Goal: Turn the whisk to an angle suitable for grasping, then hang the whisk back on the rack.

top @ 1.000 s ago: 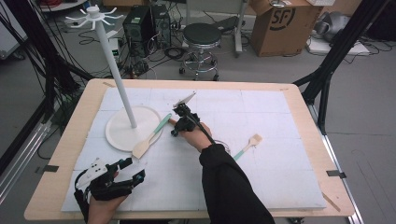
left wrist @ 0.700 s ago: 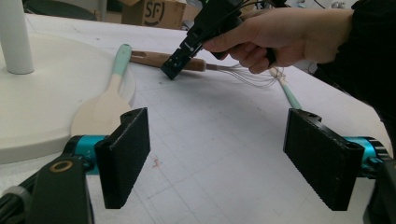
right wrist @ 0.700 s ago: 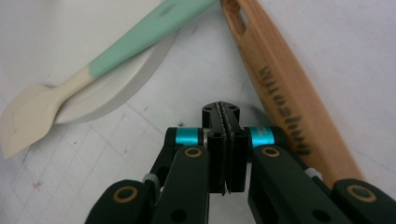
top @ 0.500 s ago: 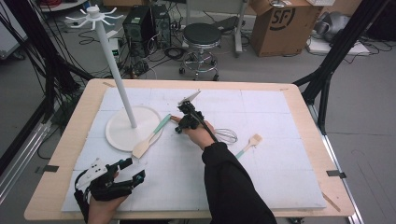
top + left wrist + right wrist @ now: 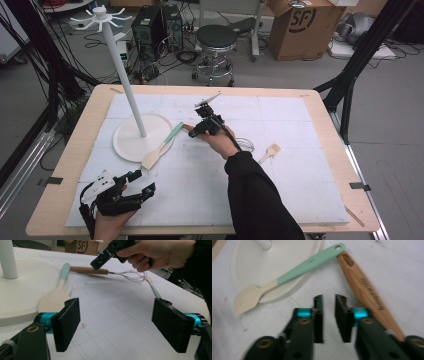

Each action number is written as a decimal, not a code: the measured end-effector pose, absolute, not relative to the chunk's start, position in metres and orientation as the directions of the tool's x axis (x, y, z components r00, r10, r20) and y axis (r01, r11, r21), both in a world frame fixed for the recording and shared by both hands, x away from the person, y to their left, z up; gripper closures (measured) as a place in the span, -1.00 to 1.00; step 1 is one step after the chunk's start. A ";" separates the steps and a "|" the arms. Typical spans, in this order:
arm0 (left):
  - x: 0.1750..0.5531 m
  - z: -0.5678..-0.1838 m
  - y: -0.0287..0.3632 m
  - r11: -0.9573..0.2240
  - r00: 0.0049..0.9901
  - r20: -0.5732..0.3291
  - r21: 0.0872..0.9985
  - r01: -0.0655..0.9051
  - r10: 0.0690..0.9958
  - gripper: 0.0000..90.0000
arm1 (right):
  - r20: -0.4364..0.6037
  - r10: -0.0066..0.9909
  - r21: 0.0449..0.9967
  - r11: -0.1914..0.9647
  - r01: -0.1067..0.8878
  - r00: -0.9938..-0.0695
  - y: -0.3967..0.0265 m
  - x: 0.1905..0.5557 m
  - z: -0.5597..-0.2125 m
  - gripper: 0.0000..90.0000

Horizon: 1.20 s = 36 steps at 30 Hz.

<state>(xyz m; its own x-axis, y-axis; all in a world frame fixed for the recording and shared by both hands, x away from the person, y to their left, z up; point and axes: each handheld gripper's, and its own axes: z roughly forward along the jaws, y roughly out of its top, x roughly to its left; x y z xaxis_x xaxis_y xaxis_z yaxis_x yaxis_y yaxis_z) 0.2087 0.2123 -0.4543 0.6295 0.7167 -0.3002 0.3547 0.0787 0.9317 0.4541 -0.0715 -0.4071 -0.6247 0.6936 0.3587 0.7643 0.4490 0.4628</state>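
The right gripper hovers over the wooden-handled wire whisk, which lies flat mid-counter, its handle end touching the tip of the mint-handled cream spatula. Its fingers have just been opening: a narrow gap, nothing in it, the whisk handle beside the right one. The spatula rests slanted across the rim of the round white base of a tall white pole rack, which crowds the left side. A second small mint-handled spatula lies well apart at right. The left gripper sits near the front edge, fingers spread wide, holding nothing. A white gridded mat covers the pale wooden counter; the right half is open. Beyond stand a stool, a cardboard box and cables.
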 end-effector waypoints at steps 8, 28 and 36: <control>0.209 -0.455 0.212 0.069 0.632 -0.293 0.933 0.354 0.717 -0.48 | 0.367 0.678 0.509 0.427 0.747 -0.637 -0.098 0.452 -0.394 0.00; 0.220 -0.455 0.208 0.064 0.636 -0.298 0.929 0.363 0.712 -0.48 | 0.370 0.664 0.542 0.414 0.732 -0.650 -0.135 0.460 -0.395 -0.07; 0.219 -0.455 0.208 0.067 0.638 -0.300 0.929 0.363 0.709 -0.48 | 0.383 0.658 0.507 0.437 0.743 -0.648 -0.131 0.467 -0.409 0.01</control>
